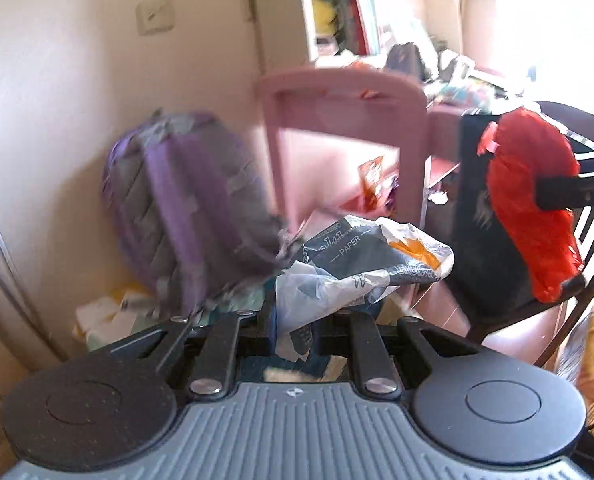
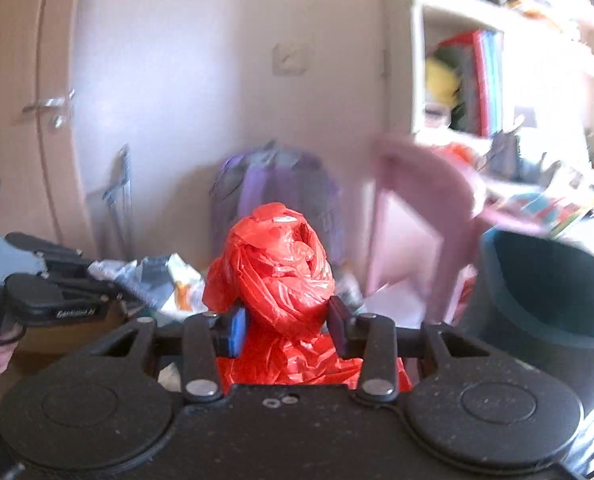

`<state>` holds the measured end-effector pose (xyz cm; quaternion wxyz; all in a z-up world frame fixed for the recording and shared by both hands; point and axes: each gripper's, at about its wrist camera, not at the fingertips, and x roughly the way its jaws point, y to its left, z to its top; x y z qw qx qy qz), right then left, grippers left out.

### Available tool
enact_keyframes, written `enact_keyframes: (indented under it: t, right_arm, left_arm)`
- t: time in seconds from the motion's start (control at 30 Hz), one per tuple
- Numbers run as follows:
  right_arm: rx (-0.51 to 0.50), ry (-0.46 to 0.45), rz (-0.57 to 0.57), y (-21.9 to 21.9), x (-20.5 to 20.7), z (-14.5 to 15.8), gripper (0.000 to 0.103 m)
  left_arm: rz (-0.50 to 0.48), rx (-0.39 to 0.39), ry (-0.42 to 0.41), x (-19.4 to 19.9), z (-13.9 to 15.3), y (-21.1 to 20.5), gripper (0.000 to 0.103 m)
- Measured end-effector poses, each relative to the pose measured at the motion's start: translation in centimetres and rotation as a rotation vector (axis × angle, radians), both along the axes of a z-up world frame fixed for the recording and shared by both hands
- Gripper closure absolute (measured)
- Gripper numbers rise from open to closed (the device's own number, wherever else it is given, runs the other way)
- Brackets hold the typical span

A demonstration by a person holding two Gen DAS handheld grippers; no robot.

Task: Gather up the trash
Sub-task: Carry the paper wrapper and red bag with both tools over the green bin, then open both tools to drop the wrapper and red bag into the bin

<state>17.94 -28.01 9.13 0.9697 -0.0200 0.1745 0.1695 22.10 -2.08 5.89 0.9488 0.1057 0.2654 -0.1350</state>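
Purple backpack [image 1: 185, 204] and pink desk [image 1: 337, 92] blurred.

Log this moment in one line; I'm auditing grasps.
left jaws: shut on crumpled grey-white paper wrapper | right jaws: shut on crumpled red plastic bag | dark bin: not reached

Red bag [image 2: 281, 272]: thin plastic, crumpled and twisted into a tight wad, held upright in the air with a loose tail hanging below; glossy creases are seen across its top. Wrapper [image 1: 361, 268]: crumpled white and dark grey packaging with an orange patch, "PAPER" printed on it, carried aloft and splayed forward, seen just beside the red bag, not touching it.
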Motion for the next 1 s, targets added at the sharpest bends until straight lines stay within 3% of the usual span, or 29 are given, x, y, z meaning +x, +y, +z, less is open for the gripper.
enact_keyframes:
  t: [0.27,0.53,0.7,1.0]
  right_arm:
    - [0.031,-0.056,-0.165,-8.4,1.5,4.9,0.064]
    - [0.087,-0.094,-0.313,-16.0,3.8,7.0,0.064]
    - [0.134,-0.05,-0.374,-19.4,6.6,5.8,0.064]
    - [0.114,0.109,-0.412,-21.9,12.1,1.3,0.063]
  left_arm:
    - [-0.076,-0.021,-0.042,1.2,6.3,-9.8,0.087]
    - [-0.195,0.013,-0.083,2.2,9.5,-20.1,0.087]
    - [-0.262,0.031,-0.069,3.5,9.4,-25.8,0.087]
    - [-0.271,0.155,0.014,8.1,5.4,-33.3,0.087]
